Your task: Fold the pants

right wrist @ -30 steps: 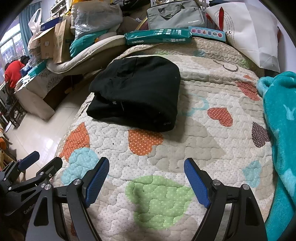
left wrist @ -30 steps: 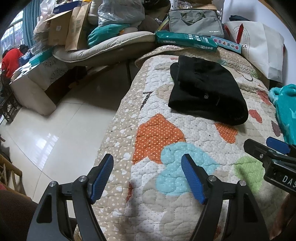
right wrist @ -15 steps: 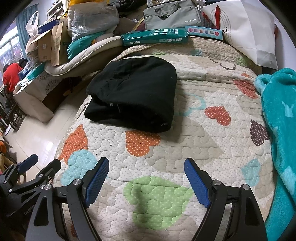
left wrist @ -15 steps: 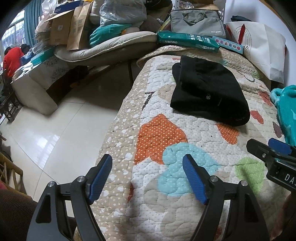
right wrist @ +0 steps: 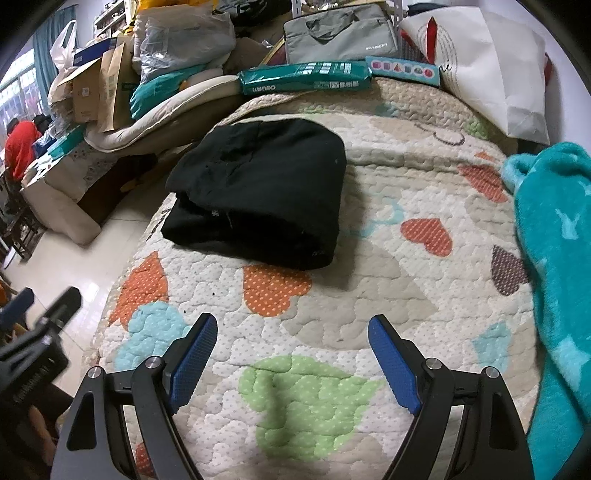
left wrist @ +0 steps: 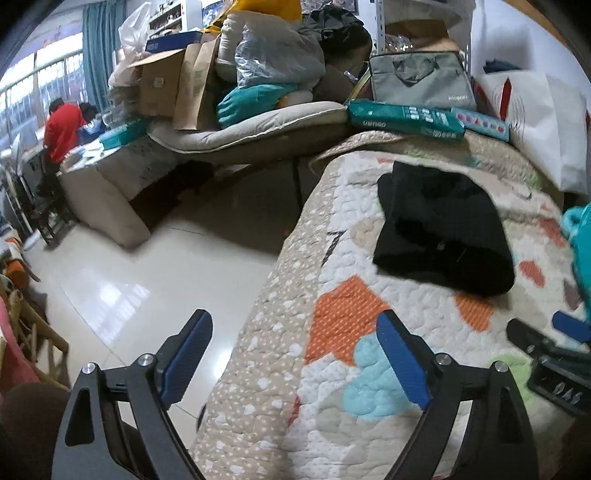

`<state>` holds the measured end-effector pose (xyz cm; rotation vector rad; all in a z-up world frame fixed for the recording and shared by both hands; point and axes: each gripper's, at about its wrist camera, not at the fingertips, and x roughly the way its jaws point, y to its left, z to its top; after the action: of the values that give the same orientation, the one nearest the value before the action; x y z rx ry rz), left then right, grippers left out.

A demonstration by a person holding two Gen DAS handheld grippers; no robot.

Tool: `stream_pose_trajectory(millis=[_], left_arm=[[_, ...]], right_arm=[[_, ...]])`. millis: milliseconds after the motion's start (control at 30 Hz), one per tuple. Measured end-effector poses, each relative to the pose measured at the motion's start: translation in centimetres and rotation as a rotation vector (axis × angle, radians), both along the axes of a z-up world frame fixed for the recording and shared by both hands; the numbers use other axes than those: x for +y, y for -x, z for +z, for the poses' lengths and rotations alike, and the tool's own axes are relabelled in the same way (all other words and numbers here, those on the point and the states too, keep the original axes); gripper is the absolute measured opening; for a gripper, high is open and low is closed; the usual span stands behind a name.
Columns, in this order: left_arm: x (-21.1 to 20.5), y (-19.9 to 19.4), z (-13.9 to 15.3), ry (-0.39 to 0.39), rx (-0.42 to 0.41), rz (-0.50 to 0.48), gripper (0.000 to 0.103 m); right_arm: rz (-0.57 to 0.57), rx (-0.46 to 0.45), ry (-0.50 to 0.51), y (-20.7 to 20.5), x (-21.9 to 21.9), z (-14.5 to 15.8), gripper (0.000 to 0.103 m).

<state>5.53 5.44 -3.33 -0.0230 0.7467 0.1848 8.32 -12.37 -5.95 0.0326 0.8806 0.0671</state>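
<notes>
Black pants [right wrist: 258,192] lie folded in a compact stack on the quilted bedspread [right wrist: 388,240]; they also show in the left wrist view [left wrist: 443,229]. My left gripper [left wrist: 295,350] is open and empty, held over the bed's left edge, well short of the pants. My right gripper [right wrist: 291,354] is open and empty above the bedspread's near end, apart from the pants. The right gripper's tips [left wrist: 546,339] show at the right edge of the left wrist view, and the left gripper [right wrist: 37,310] shows at the left edge of the right wrist view.
A teal blanket [right wrist: 554,258] lies along the bed's right side. A teal package [right wrist: 306,77], a grey bag [right wrist: 343,33] and a white bag [right wrist: 495,62] sit at the far end. Tiled floor [left wrist: 129,295] and piled bedding and boxes [left wrist: 221,92] are to the left.
Both grippers have drawn back and up from the pants, which look farther away. The left gripper has also swung left, showing more floor. Both jaws stay open.
</notes>
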Motion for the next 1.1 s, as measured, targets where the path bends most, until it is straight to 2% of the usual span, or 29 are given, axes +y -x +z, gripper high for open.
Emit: stream_pose_trajectory(millis=[67, 200, 367, 467, 600, 767, 967, 1100], left_arm=[[0.2, -0.2, 0.9, 0.019, -0.014, 0.002, 0.09], [0.7, -0.4, 3.5, 0.027, -0.097, 0.018, 0.09], [0.9, -1.2, 6.6, 0.075, -0.204, 0.004, 0.099], [0.4, -2.1, 7.7, 0.087, -0.262, -0.018, 0.101], [-1.1, -3.7, 8.2, 0.07, -0.288, -0.058, 0.102], [-2.0, -5.5, 6.6, 0.016, -0.231, -0.115, 0.102], [-1.2, -6.3, 2.5, 0.026, -0.091, -0.114, 0.102], [-1.0, -6.9, 0.6, 0.069, 0.002, -0.113, 0.102]], right_arm=[[-0.004, -0.017, 0.021, 0.1, 0.0, 0.4, 0.088], [-0.016, -0.051, 0.059, 0.2, -0.1, 1.1, 0.088], [-0.036, -0.091, 0.086, 0.2, -0.5, 2.2, 0.09], [-0.048, -0.106, 0.095, 0.2, -0.7, 2.7, 0.091], [-0.069, -0.118, 0.107, 0.0, -1.2, 3.1, 0.091], [-0.095, -0.116, 0.125, -0.5, -1.9, 3.2, 0.092], [-0.132, -0.066, 0.1, -1.8, -3.0, 2.2, 0.092], [-0.164, -0.029, 0.073, -2.5, -3.8, 1.4, 0.092]])
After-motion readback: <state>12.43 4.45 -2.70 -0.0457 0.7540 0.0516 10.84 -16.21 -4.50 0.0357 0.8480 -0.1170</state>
